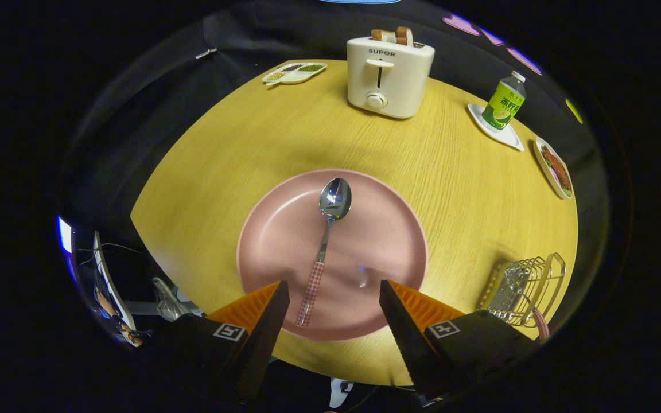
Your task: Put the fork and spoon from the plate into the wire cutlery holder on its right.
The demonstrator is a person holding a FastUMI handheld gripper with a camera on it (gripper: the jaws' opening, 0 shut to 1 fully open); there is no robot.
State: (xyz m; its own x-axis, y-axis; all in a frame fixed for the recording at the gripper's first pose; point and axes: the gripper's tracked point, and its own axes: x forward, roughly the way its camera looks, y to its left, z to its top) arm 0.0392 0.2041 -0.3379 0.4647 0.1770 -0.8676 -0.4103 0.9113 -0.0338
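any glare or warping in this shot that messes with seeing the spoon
Gripper view: strong fisheye bowing of the table edge; soft glare spots on the pink plate and a bright sheen on the spoon bowl; the spoon stays sharp between the open gripper fingers.

The fingers (284,298) stand wide apart above the plate (273,241). Bare table (457,229) lies between plate and holder (523,289). The toaster (388,77) is far off.
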